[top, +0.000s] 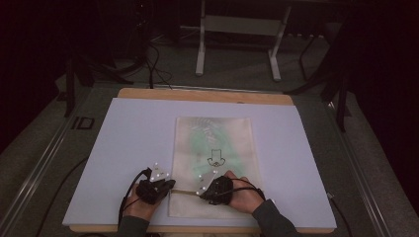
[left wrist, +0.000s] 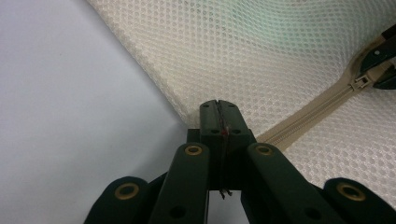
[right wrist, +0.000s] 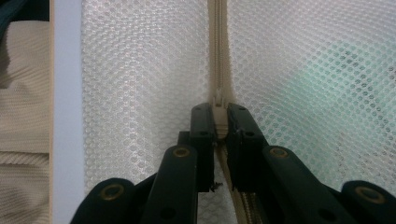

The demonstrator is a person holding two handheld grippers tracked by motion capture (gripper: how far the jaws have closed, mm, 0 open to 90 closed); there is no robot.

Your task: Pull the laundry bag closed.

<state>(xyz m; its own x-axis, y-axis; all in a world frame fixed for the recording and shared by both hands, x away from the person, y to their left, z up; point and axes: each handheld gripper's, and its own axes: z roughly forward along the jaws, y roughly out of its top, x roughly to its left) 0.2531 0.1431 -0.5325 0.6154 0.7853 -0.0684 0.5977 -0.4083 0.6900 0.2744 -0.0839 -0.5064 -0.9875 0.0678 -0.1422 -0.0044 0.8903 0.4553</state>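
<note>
High view: flat cream mesh bag [top: 213,165]; left gripper [left wrist: 218,108] pinching edge, right gripper [right wrist: 219,114] pinching zipper pull [right wrist: 218,105]

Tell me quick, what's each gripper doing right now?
Left gripper: jaws shut on the edge of the mesh bag.
Right gripper: jaws shut on the zipper pull.

A mesh bag [top: 213,163] lies at the centre of the counter [top: 128,143]. At its 6 o'clock end, the left hand-held gripper [top: 170,185] sits at 9 o'clock of the right hand-held gripper [top: 201,192], the zipper [top: 184,192] between them.
</note>
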